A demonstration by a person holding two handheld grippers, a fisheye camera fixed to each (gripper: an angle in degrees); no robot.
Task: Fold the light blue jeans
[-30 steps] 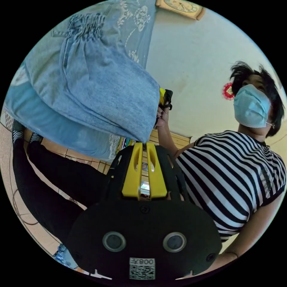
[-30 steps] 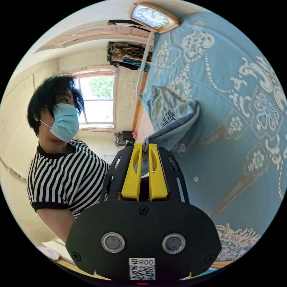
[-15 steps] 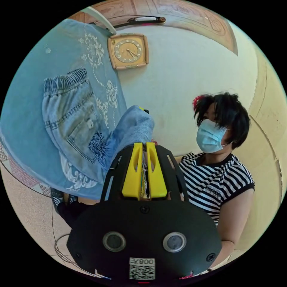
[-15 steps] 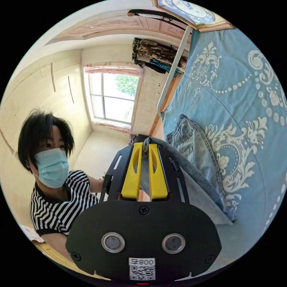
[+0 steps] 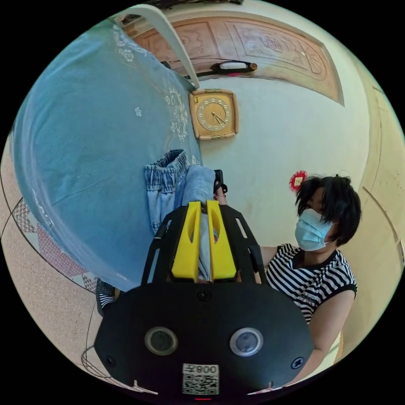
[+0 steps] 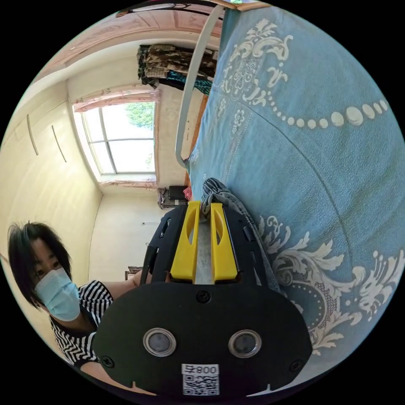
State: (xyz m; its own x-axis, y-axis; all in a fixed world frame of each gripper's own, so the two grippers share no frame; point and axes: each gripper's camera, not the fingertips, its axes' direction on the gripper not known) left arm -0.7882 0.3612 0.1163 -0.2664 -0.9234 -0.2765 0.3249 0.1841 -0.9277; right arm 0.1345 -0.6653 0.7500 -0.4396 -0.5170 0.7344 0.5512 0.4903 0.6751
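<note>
Both yellow-jawed grippers stay clamped on the light blue denim jeans (image 5: 168, 190): the left gripper (image 5: 203, 205) pinches a fold, the right gripper (image 6: 205, 207) a hem edge. Since half a second ago the lifted leg has come down over the waistband, the bundle now lying compact on the blue patterned bedspread (image 6: 316, 177).

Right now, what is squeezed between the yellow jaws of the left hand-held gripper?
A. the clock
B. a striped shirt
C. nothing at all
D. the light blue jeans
D: in the left gripper view, the left hand-held gripper has both yellow jaws pressed on a fold of the light blue jeans, while the jeans' gathered waistband lies on the blue bedspread.
</note>
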